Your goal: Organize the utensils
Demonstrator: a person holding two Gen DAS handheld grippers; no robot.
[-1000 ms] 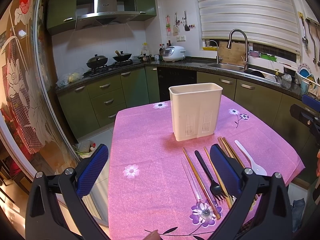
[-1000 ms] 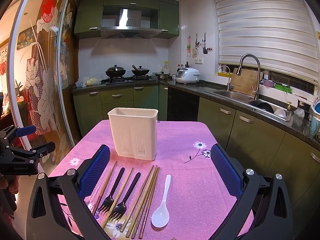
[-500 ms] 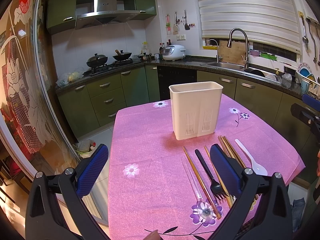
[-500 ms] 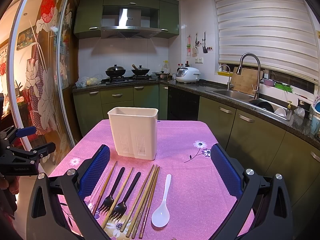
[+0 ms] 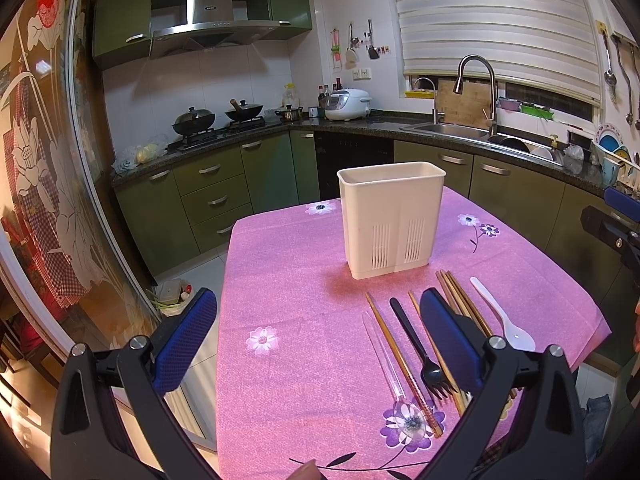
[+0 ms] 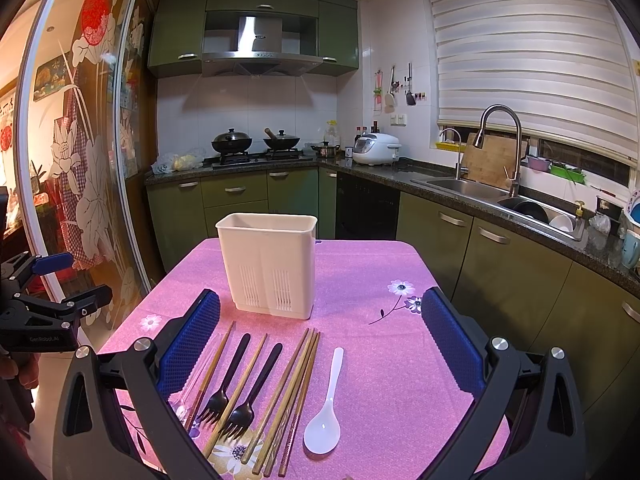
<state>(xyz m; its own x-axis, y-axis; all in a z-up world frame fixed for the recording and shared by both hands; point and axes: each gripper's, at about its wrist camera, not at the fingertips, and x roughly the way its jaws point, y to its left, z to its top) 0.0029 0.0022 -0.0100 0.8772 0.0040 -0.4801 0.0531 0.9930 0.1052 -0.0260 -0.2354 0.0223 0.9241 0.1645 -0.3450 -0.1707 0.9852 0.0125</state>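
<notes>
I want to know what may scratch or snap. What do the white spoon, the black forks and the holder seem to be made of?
White spoon: glossy, probably plastic or melamine; light glints on its bowl. Black forks: matte, likely plastic. Holder: cream moulded plastic, with slotted vents low on its wall.

The left gripper's (image 5: 318,332) right finger (image 5: 450,344) hides the second black fork and parts of the wooden chopsticks (image 5: 460,300) before the white caddy (image 5: 390,220). The caddy's inside is unseen. The chopsticks' near tips run off the lower edge.
</notes>
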